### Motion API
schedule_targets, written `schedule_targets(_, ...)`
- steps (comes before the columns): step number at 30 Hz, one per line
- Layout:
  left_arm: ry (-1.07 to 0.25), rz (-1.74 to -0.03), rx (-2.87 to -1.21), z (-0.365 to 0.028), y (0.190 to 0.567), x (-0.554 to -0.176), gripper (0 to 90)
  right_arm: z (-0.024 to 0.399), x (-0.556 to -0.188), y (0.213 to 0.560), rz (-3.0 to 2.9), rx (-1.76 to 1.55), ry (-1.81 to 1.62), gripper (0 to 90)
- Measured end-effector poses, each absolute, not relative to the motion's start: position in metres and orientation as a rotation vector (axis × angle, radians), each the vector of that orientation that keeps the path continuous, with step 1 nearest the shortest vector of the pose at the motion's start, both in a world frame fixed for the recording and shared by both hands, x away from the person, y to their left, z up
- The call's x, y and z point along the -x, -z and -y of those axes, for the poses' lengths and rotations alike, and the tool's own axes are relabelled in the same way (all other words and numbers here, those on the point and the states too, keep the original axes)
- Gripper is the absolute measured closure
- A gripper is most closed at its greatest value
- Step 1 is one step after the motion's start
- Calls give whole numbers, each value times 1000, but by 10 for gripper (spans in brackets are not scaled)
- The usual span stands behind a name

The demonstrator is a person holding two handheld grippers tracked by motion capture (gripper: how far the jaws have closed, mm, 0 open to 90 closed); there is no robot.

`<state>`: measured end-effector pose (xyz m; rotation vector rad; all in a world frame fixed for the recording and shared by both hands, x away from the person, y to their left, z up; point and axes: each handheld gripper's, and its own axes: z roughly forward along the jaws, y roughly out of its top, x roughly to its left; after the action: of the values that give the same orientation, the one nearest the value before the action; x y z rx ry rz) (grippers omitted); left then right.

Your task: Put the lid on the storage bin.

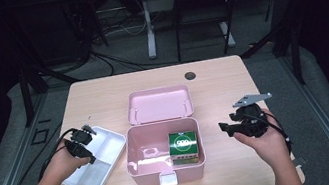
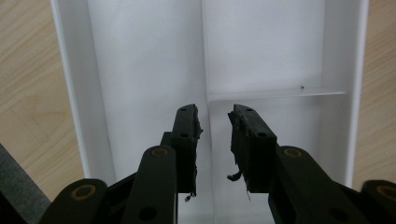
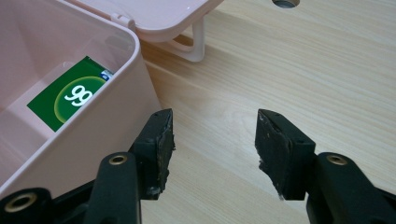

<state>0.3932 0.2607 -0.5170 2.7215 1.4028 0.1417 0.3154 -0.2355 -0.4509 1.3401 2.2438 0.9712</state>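
White tray (image 1: 95, 168), one item, with three compartments that we counted in the left gripper view: it lay on the wooden table (image 1: 212, 84) just left of the pink box (image 1: 136, 165), close beside it at one corner. We took the pink box as our landmark for every entry below.

Pink box, one: open, standing at the middle of the table near the front edge. Its lid (image 1: 159, 104), one, lay behind it, folded back flat.

Green carton (image 1: 183, 146), one: it sat inside the box, in the right-hand part, with a white "99" on its top face.

Table hole (image 1: 190, 75), one: it was behind the box and lid, to the right.

Grippers, two. We held the left gripper (image 1: 91, 145) over the tray, left of the box; its jaws stood narrowly apart astride the tray's dividing wall, and we could not tell whether the pads pressed on it. We held the right gripper (image 1: 223, 129) to the right of the box, close by its wall above bare wood; its jaws were released, with nothing between them.
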Motion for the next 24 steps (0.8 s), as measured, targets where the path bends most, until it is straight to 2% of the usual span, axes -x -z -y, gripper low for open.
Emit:
schedule_targets(8, -162, -1415, -2776, -258, 525, -398, 760, 234, -316, 453, -2235, -1343, -976, 461)
schedule_targets(24, -77, -1465, -2778, -256, 543, -406, 857, 233, -319, 457, -2247, -1348, -970, 459)
